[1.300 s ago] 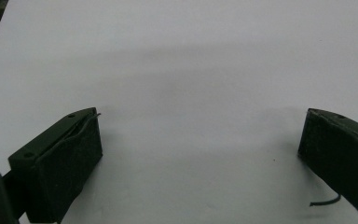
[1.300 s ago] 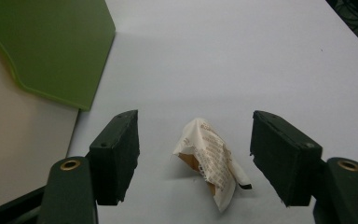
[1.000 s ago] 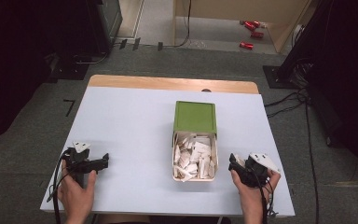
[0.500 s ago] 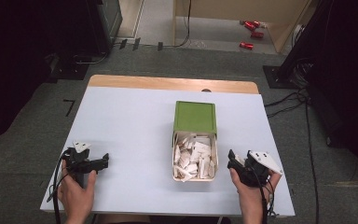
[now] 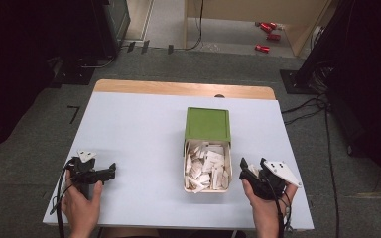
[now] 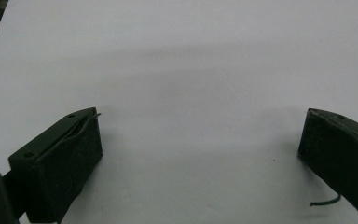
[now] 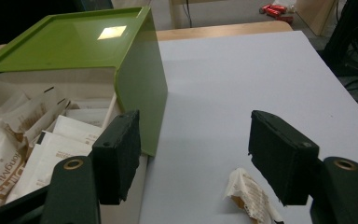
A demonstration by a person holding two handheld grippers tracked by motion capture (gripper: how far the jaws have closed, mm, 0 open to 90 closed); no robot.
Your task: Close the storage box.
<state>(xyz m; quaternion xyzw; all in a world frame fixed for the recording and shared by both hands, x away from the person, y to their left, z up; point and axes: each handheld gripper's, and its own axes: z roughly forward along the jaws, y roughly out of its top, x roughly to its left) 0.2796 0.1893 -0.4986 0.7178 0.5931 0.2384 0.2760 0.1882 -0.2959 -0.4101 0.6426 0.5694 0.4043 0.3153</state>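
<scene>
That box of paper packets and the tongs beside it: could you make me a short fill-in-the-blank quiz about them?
1. The sliding lid of the box is coloured ____.
2. The box holds many white paper ____.
3. One loose packet lies on the table between the jaws of the ____ tongs.
4. The left tongs are ____, with bare table between their jaws.

Missing words: green; packets; right; open
</scene>
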